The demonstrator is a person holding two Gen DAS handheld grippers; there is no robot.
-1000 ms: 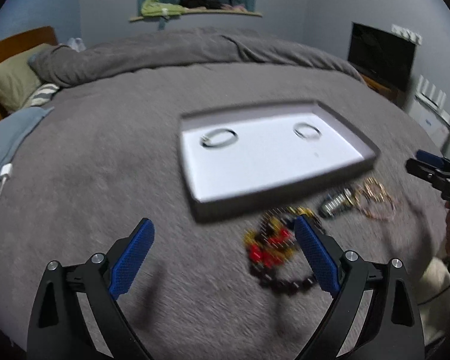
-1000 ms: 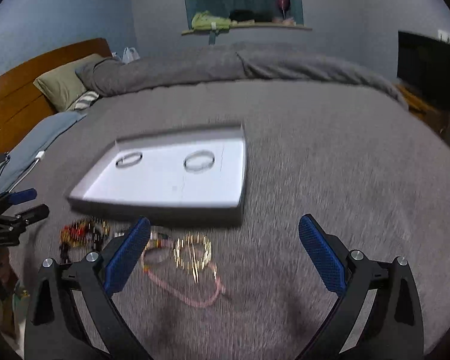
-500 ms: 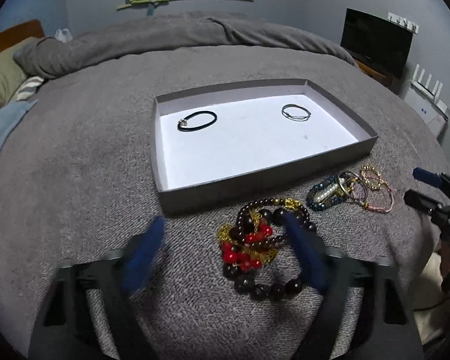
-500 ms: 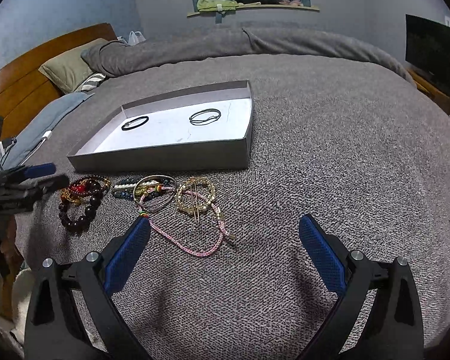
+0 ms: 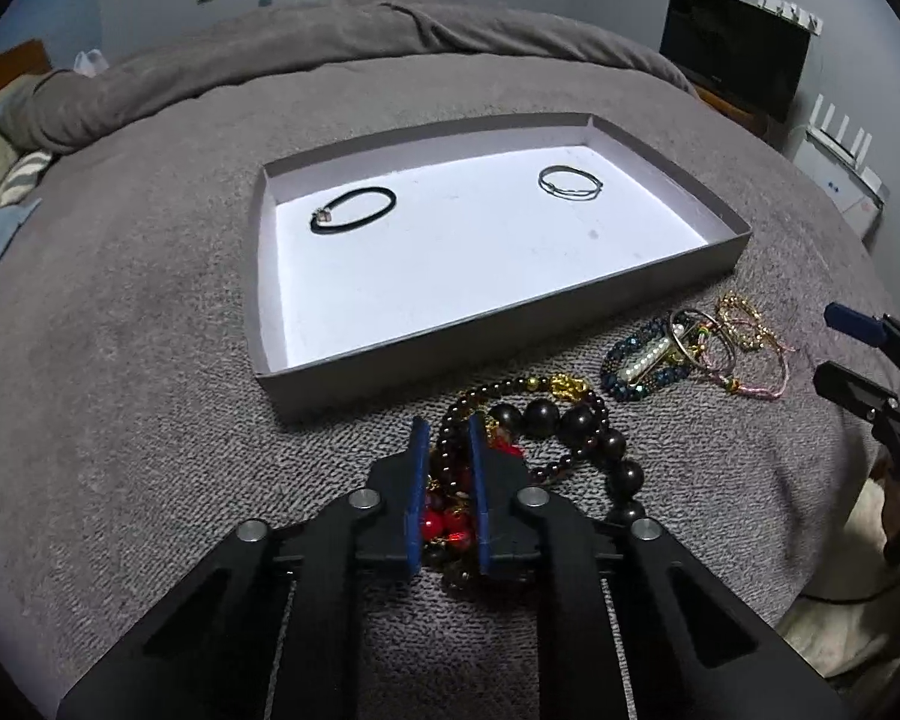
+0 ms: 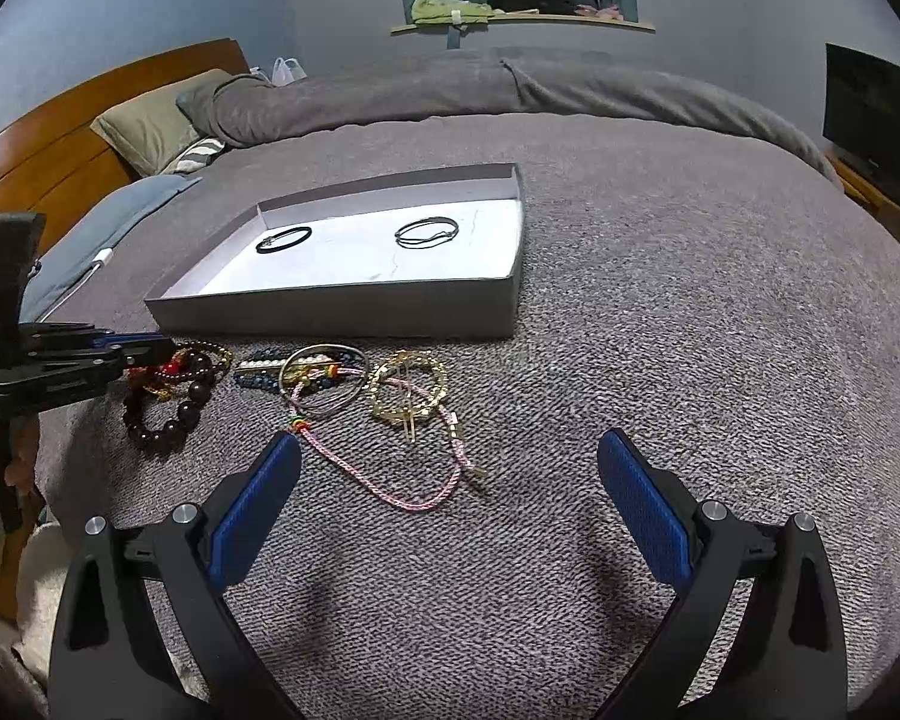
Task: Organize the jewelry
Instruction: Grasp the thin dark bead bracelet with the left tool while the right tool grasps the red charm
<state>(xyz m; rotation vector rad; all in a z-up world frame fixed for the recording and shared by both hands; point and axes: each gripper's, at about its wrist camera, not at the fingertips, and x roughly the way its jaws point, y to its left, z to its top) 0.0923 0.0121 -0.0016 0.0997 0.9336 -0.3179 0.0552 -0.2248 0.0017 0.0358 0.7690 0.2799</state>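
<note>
Your left tongs (image 5: 448,438) have just been closing and now pinch a strand in the beaded bracelet pile (image 5: 528,450); your right tongs (image 6: 450,480) stand wide and empty above the pink cord bracelet (image 6: 390,468). Lift slowly so tangled neighbours drop off. The tray (image 5: 714,264) lies just ahead of your left tongs.

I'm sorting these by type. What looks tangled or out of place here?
Two bracelets lie apart in the tray. The rest sit in two tangled heaps on the blanket before it: bead strands, where the left tongs have just closed on some strands, and a pink cord looped through rings.
</note>
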